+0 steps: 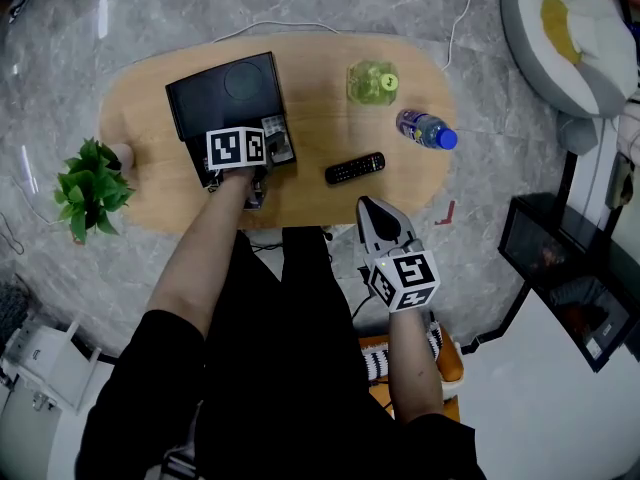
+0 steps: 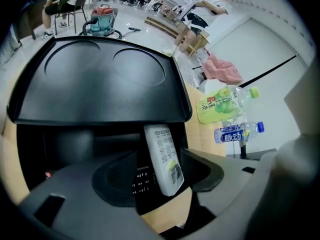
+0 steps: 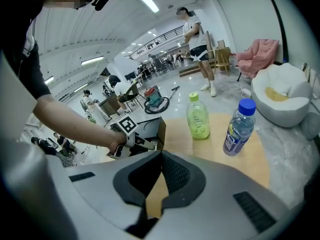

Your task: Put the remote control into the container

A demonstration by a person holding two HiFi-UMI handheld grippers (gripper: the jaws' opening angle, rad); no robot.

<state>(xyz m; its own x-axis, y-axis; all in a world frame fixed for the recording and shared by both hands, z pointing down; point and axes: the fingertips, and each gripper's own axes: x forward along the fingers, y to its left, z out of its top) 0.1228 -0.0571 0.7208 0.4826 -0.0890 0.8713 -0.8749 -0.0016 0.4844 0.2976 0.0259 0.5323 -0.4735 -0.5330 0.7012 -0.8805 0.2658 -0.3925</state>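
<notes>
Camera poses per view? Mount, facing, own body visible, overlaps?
Head view: on head, steeply down at table; both forearms, left gripper, right gripper show.
Left gripper view: on left gripper, along jaws gripping grey remote, into black container.
Right gripper view: on right gripper, past shut jaws across table; left forearm shows.
Shared: all see green bottle.

Your head camera looks steeply down on the whole table (image 1: 310, 98). The camera on your left hand-held gripper (image 2: 157, 171) sits close against the black container (image 2: 100, 79), facing past it toward the green bottle (image 2: 222, 104) and the blue-capped bottle (image 2: 239, 132). The one on your right hand-held gripper (image 3: 161, 159) looks across the table from farther back, and all three views share that container and both bottles.
</notes>
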